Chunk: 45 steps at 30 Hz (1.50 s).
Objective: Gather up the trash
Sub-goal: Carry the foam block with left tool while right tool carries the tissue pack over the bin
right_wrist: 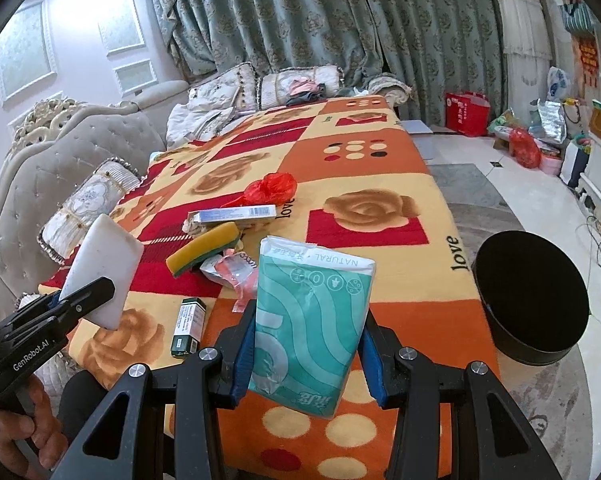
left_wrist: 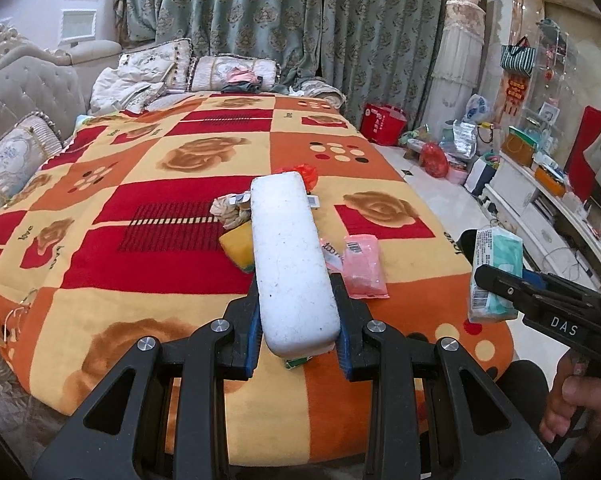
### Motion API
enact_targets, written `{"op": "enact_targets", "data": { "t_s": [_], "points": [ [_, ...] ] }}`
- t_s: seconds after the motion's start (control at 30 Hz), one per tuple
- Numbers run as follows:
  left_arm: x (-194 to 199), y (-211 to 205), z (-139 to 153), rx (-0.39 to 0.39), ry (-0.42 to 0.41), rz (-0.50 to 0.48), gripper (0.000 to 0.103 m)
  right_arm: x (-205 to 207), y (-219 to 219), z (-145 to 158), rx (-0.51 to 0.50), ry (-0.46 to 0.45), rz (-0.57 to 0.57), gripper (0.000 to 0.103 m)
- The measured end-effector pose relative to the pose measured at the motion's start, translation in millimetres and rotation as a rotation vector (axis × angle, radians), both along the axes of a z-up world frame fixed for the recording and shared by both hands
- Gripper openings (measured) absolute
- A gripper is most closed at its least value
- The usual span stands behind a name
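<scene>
— Left gripper (left_wrist: 296,312)? 
— Jaws clamped on white foam block (left_wrist: 290,256), lifted above blanket (left_wrist: 140,264); hides litter behind.

— Right gripper (right_wrist: 306,354)? 
— Jaws pinching teal tissue pack (right_wrist: 310,320), bottom corner cut off. Black bin (right_wrist: 532,300) beside bed.

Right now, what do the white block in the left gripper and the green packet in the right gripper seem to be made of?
White block: probably foam, matte, with a speckled, finely cracked surface and rounded edges.
Green packet: thin glossy plastic film, wrinkled and shiny; it looks like a soft pack of tissues, though the contents are hidden.
</scene>
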State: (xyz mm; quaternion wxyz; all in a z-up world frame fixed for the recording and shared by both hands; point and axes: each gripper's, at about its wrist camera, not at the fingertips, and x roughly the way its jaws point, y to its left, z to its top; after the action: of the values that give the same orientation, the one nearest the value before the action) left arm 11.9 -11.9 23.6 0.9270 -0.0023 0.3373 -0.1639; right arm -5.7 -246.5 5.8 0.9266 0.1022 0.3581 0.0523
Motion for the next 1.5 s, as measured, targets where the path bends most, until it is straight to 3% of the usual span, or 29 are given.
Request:
{"op": "enact_targets", "data": {
  "t_s": [0.93, 1.3, 1.5],
  "points": [
    [12, -8, -19, -0.007, 0.036, -0.028, 0.028, 11, -42, -3, -0.076, 0.041, -0.112, 0.044],
    [24, -41, -24, 0.017, 0.06, -0.087, 0.028, 5, -82, -10, -0.058, 0.04, -0.179, 0.044],
    [33, -89, -22, -0.004, 0.07, -0.207, 0.028, -5, -119, -16, -0.039, 0.035, -0.243, 0.044]
  ]
}}
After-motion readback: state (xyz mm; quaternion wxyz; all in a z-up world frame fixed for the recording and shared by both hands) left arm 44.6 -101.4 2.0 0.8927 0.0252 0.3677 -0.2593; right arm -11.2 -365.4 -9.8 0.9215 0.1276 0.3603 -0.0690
